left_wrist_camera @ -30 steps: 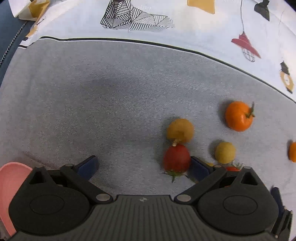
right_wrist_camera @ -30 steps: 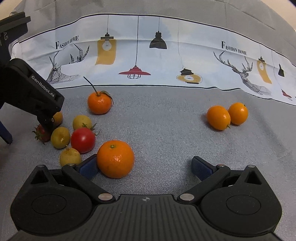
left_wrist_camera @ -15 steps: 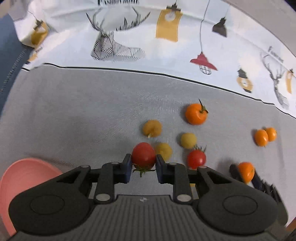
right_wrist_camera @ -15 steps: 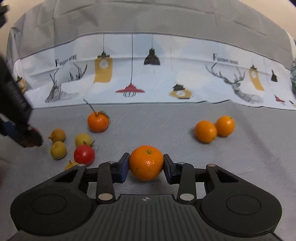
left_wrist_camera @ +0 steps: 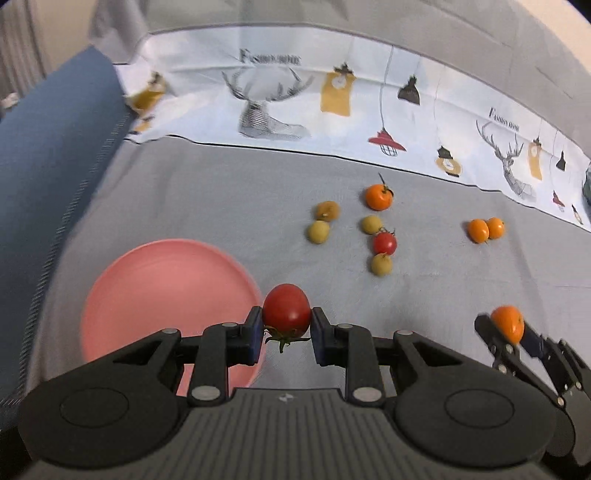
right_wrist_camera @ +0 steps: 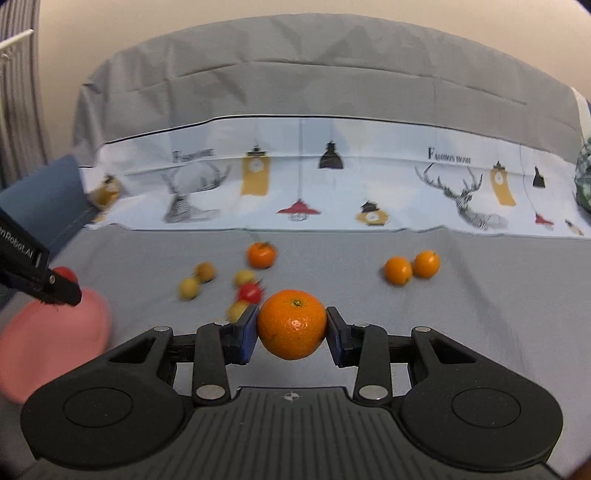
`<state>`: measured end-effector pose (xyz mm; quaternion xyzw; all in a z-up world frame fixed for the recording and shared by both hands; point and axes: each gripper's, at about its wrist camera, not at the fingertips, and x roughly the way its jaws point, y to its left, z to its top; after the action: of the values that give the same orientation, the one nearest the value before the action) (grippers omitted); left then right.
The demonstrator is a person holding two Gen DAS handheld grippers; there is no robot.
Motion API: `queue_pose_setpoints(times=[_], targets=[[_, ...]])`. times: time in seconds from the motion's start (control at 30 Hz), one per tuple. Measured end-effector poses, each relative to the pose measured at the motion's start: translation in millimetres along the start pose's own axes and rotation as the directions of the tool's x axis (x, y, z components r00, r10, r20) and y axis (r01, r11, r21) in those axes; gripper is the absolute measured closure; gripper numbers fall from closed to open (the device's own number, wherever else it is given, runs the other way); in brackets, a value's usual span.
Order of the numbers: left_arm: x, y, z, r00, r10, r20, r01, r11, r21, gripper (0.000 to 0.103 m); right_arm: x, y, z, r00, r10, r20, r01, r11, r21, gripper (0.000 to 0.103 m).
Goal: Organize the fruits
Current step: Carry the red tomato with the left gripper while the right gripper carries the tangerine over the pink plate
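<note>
Grey-clothed surface (left_wrist_camera: pixel 221 206), perhaps bed: plate (left_wrist_camera: pixel 159 295), fruit.

Grey tablecloth (right_wrist_camera: pixel 461 314), beige wall (right_wrist_camera: pixel 295 22)

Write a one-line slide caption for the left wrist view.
Left claw grips a red tomato beside the pink plate; right claw holds an orange.

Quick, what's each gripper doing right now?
Left gripper: shut on the red tomato.
Right gripper: shut on the mandarin orange.
</note>
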<state>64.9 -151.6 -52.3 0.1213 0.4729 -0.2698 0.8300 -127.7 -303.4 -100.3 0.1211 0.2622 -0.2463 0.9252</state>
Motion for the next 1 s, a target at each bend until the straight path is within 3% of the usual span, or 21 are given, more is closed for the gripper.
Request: queue_pose_setpoints(times=[0.47,0.67,1.0], targets=[[-101.4,84.4,-70.6,0.995,0.061,0.085,-0.05,0.99,-0.134,0.073,-88.2,79.8,1.2,0.982,0.186,-0.009,-0.186,0.979,-0.077,0.063],[-114.9,107.1,-87.2,0.993,0.065,0.102,-0.046,0.983,-0.177,0.073,-102.1,105.8,0.2,0.978,0.209,-0.006,-0.208,0.968,-0.142,0.063],[-118.3,122.1,-87.9,0.99,0.064,0.122,-0.038,0.978,-0.205,0.073,-101.0,118.8,1.3,0.979,0.206,-0.012,-0.205,0.963,-0.175,0.063]])
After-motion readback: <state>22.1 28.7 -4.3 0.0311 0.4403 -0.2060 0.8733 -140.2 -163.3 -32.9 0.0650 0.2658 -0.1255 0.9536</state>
